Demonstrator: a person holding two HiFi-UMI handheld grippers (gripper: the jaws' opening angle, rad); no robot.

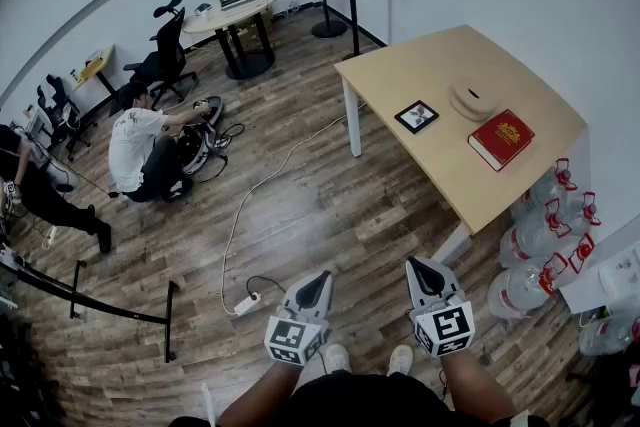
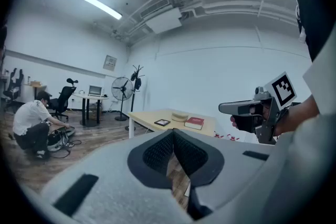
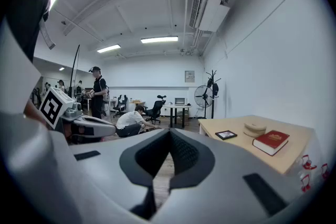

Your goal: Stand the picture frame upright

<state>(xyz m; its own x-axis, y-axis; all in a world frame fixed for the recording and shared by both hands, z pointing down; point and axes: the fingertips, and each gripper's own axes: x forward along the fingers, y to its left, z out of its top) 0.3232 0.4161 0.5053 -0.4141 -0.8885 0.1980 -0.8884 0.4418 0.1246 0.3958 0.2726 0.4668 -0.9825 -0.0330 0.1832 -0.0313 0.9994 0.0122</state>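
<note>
- Two grippers in the head view: the left gripper [image 1: 314, 287] and right gripper [image 1: 424, 272] hang over the floor, well apart from the table [image 1: 420, 65]. The picture frame [image 1: 416, 116] lies flat there, near a red book [image 1: 501, 138].
- Left gripper view: jaws pressed together, empty; the frame [image 2: 161, 123] sits far ahead.
- Right gripper view: jaws likewise closed, empty. Walk closer, open one gripper and lift the frame [image 3: 226, 135] by its top edge. Its stand is probably underneath.

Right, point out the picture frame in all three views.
Head view: the picture frame lies flat on the wooden table, upper right of centre.
Left gripper view: the frame is small, just left of centre, above the jaws.
Right gripper view: the frame is right of centre.
Shared landmark: the red book, to the frame's right in every view.
</note>
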